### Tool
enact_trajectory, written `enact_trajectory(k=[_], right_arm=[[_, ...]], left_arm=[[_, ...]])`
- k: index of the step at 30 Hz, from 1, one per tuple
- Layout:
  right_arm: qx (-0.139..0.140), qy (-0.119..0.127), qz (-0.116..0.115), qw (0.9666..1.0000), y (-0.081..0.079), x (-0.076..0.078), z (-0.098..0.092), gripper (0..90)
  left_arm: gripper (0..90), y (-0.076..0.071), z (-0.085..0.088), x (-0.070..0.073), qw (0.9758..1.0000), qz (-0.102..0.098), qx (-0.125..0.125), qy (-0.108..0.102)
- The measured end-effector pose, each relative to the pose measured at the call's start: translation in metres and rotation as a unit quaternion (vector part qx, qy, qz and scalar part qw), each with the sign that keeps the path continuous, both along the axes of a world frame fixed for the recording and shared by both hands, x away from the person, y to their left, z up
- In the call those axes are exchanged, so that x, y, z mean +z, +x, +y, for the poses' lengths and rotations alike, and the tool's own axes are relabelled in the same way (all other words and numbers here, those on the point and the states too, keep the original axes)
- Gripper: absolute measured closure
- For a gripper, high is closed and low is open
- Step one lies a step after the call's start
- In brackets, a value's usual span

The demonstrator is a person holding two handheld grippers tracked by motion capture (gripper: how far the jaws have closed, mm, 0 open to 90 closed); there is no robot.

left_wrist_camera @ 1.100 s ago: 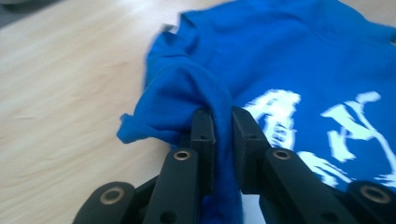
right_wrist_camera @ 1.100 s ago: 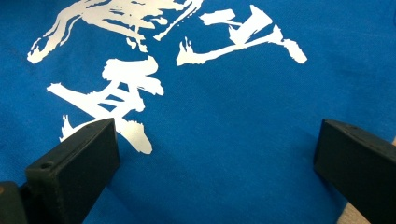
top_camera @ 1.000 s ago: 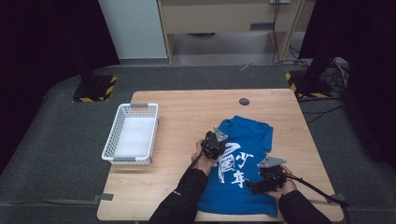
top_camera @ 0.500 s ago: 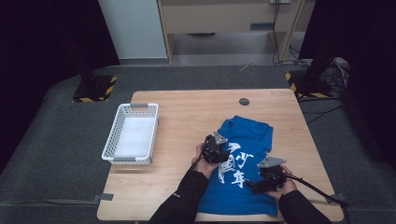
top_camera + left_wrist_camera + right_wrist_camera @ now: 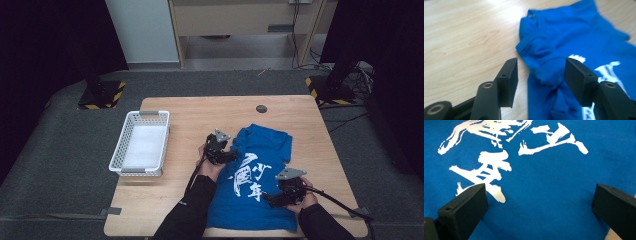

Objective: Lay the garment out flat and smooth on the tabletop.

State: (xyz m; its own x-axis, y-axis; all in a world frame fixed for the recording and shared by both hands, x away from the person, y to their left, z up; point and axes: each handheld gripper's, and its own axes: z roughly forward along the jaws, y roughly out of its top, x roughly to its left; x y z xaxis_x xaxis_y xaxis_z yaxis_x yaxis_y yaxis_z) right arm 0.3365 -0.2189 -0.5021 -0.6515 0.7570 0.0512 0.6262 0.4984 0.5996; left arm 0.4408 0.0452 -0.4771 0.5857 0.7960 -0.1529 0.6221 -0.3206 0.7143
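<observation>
The blue T-shirt (image 5: 260, 177) lies flat on the wooden table (image 5: 175, 210), white printed characters (image 5: 252, 180) facing up.

The left gripper (image 5: 220, 151) is positioned at the shirt's left edge. Its jaws have just been opening and now stand apart. In the left gripper view, a bunched fold of the blue T-shirt (image 5: 574, 50) lies between and below the two jaws; neither pad presses on it. The left jaw is over bare table (image 5: 461, 37), the right jaw over cloth. The collar area lies ahead of the fingertips.

The right gripper (image 5: 280, 199) rests low on the shirt's lower right part. In the right gripper view its jaws are spread wide, with flat blue T-shirt (image 5: 549, 187) fabric between them. The white printed characters (image 5: 491, 170) lie ahead of the fingertips and just beside the left jaw. No cloth is pinched.

A white basket (image 5: 122, 165) stands on the table, well apart from the left gripper on the side away from the shirt.
</observation>
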Motion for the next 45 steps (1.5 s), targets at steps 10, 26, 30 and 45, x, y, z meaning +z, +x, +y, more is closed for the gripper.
enact_trajectory(k=[10, 26, 30, 45], right_arm=[[0.000, 0.000, 0.000, 1.0000, 0.000, 0.000, 0.000, 0.4], [0.000, 0.000, 0.000, 1.0000, 0.000, 0.000, 0.000, 0.4], [0.000, 0.000, 0.000, 1.0000, 0.000, 0.000, 0.000, 0.4], [-0.001, 0.000, 0.000, 1.0000, 0.000, 0.000, 0.000, 0.4]], left_arm=[[61.3, 0.003, -0.011, -0.013, 0.9996, 0.026, -0.009, -0.009], [85.4, -0.001, -0.014, -0.006, 0.9998, 0.005, -0.015, 0.007], [85.4, 0.004, 0.001, 0.007, 0.9999, -0.011, 0.002, 0.009], [85.1, 0.038, 0.065, 0.034, 0.9897, -0.030, 0.077, 0.117]])
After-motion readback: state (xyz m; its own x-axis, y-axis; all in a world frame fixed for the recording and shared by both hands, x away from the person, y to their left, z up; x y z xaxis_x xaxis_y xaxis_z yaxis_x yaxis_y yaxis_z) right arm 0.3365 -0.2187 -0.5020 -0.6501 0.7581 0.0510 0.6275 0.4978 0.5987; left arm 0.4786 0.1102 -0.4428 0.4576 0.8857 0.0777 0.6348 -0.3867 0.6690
